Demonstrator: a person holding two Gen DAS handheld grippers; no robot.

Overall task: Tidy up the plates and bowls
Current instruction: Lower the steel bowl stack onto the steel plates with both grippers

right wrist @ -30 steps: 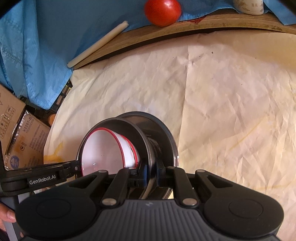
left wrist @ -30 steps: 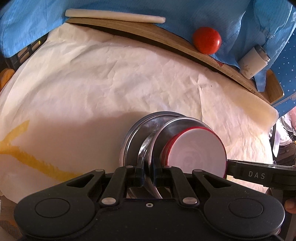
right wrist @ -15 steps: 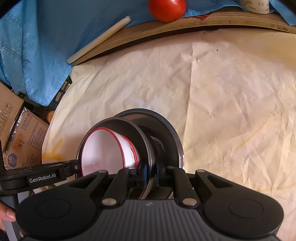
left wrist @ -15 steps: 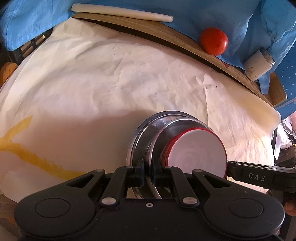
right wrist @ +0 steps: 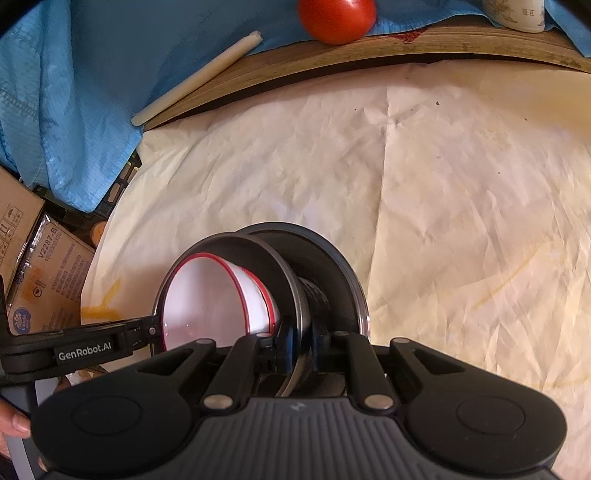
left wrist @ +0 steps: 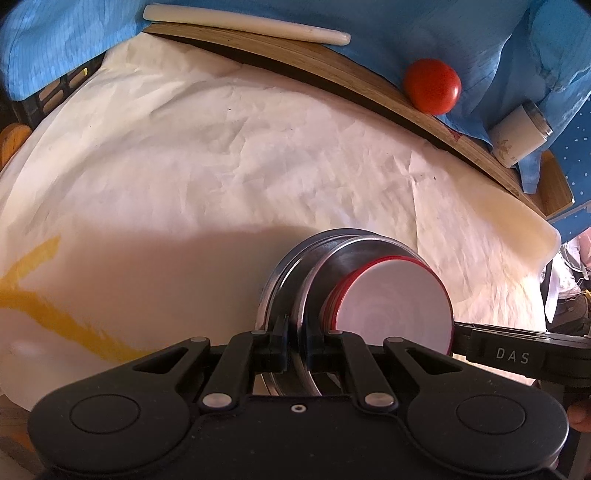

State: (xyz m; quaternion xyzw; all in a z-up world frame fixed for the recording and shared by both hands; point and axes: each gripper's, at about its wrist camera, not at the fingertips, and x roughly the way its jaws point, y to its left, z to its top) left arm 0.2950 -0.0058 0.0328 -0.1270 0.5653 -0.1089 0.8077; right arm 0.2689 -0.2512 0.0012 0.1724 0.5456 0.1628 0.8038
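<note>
left wrist view: left gripper (left wrist: 295,345) jaws clamped on rim of steel plate (left wrist: 332,254), at 6 o'clock; red-rimmed white bowls (left wrist: 397,302) nested in it, stack tipped on edge over paper-covered table (left wrist: 221,147). since a second earlier tomato (left wrist: 432,90) and white stick (left wrist: 243,22) slid little toward 3 o'clock; stack barely moved, so placement pending.

right wrist view: right gripper (right wrist: 301,347) jaws pinched on opposite rim; bowls at 9 o'clock inside plate, second steel dish (right wrist: 325,258) behind.

Two round steel plates (left wrist: 295,273) and two red-rimmed white bowls (left wrist: 395,302) are counted, nested together. One red tomato (left wrist: 432,86), one long cream stick (left wrist: 243,23), one white cylindrical cup (left wrist: 521,134) and two cardboard boxes (right wrist: 48,280) are also seen.
</note>
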